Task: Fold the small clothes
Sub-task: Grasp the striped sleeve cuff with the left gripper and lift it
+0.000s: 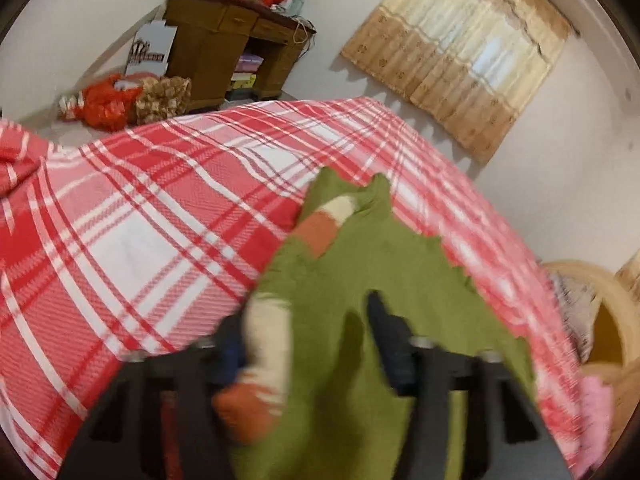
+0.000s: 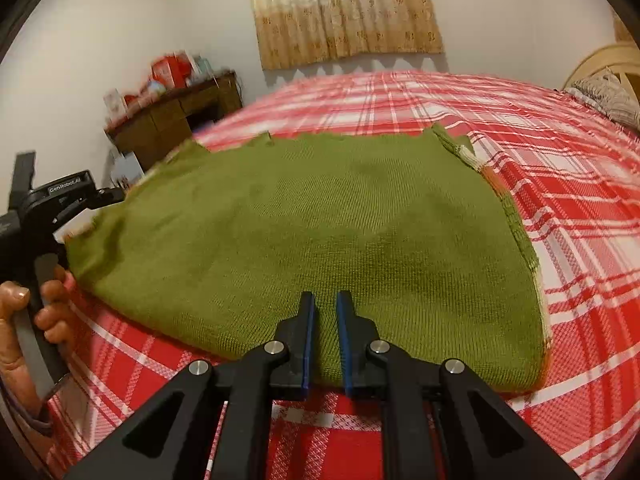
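Note:
A small green knitted sweater (image 2: 320,220) with cream and orange striped cuffs lies spread on the red and white plaid bed cover (image 2: 560,200). My right gripper (image 2: 325,300) sits at its near hem, jaws a narrow gap apart with the green knit running between the pads. My left gripper (image 1: 308,320) is at the sweater's left edge, fingers wide apart, with green cloth (image 1: 360,260) and a striped sleeve (image 1: 268,332) bunched between them. The left gripper also shows in the right wrist view (image 2: 68,200), held by a hand.
A wooden desk (image 1: 228,40) piled with red boxes stands against the far wall, with bags (image 1: 120,100) on the floor beside it. A curtained window (image 2: 344,8) is behind the bed. A wooden headboard (image 1: 600,312) and a pillow are on the right.

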`<state>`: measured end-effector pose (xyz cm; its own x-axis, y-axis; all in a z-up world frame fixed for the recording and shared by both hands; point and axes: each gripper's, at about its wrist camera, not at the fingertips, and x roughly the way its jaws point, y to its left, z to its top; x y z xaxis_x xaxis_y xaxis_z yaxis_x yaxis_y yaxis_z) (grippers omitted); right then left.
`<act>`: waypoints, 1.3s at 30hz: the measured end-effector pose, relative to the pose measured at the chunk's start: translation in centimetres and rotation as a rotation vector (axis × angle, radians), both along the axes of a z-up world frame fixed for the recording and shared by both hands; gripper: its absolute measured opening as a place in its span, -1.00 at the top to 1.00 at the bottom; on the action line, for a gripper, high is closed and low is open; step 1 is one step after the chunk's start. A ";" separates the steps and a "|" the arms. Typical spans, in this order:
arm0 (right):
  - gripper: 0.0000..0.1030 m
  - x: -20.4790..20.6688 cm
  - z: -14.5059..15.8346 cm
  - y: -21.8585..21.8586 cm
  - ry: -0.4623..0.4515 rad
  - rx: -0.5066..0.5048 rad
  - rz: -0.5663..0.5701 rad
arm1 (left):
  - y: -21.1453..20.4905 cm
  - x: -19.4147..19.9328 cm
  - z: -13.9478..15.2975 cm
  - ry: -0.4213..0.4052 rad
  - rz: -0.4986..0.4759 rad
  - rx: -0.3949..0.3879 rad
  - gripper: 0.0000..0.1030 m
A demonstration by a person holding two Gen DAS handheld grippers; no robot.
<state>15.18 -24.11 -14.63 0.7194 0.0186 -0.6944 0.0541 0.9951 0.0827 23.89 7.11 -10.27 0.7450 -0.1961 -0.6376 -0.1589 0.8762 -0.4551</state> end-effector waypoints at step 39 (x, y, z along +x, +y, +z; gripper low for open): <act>0.77 4.7 -2.0 3.5 -0.038 0.423 0.179 | -10.7 -2.2 1.7 -0.181 -0.473 0.317 0.80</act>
<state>19.86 -20.62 -16.59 0.7041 0.4210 -0.5719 -0.1266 0.8668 0.4822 21.67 -3.64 -8.58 0.7256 -0.3540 -0.5900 0.3374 0.9304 -0.1433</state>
